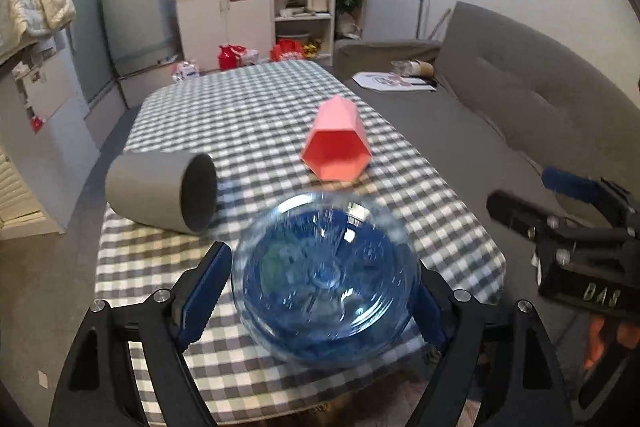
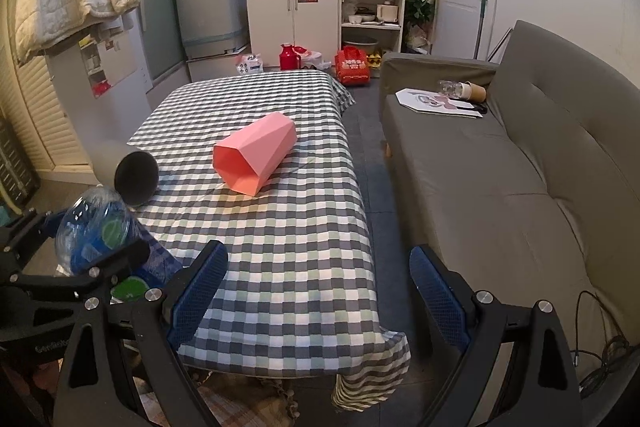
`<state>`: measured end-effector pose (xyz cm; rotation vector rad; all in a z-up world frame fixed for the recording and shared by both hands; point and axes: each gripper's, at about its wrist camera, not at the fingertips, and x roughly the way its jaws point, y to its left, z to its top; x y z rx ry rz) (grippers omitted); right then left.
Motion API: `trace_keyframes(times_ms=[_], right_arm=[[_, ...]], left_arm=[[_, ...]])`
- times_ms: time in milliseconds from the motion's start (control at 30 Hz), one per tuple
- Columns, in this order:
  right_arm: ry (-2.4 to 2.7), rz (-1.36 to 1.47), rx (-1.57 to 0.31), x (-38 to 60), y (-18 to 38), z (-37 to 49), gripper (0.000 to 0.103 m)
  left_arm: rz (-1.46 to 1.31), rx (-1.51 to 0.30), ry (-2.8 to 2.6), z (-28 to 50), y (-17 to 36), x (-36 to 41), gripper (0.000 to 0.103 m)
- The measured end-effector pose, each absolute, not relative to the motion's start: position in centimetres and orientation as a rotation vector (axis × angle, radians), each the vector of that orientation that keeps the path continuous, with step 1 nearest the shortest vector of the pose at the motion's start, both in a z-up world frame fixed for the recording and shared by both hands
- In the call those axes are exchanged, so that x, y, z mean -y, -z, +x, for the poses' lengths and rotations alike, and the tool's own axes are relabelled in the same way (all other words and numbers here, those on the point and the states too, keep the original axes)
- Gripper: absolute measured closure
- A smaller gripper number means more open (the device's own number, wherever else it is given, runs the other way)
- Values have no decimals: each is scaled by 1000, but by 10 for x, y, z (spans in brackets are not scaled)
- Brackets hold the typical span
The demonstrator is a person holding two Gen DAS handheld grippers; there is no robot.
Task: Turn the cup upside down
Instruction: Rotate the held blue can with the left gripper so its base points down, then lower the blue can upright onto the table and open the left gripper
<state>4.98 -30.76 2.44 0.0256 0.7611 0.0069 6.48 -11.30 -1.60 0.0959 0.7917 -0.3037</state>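
Blue fingers (image 1: 208,291) of the left gripper (image 1: 320,291) pinch a clear blue cup (image 1: 326,279) above the near edge of the checked table (image 1: 240,115). Right gripper (image 2: 320,291) hovers spread and empty over the near right corner. Pink cup (image 2: 256,153) and grey cup (image 2: 134,177) lie on their sides; grey cup at the left edge.

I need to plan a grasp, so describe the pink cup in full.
The pink cup looks like matte plastic, with flat faceted sides and a polygonal rim, wider at the mouth than at the closed base. It lies on its side on the checked tablecloth, open mouth toward the cameras, base pointing away, seemingly empty. Only the cloth touches it. The grey cup, also on its side, lies apart to its left. Neither gripper is near it; the left gripper holds a blue bottle.
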Motion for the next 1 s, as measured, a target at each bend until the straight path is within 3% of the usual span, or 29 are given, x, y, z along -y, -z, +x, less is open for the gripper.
trace_keyframes(times_ms=[500, 600, 667, 1000], right_arm=[[-40, 55, -743, 307, -25, 46, 10], [-67, 66, -735, 304, -22, 45, 10], [-79, 68, -736, 301, -21, 46, 10], [-77, 66, -750, 299, -12, 51, 10]], left_arm=[[105, -904, 323, 67, 59, 113, 18], [55, -912, 356, 66, 63, 108, 22], [67, -916, 374, 65, 65, 108, 34], [72, -884, 367, 75, 62, 103, 34]])
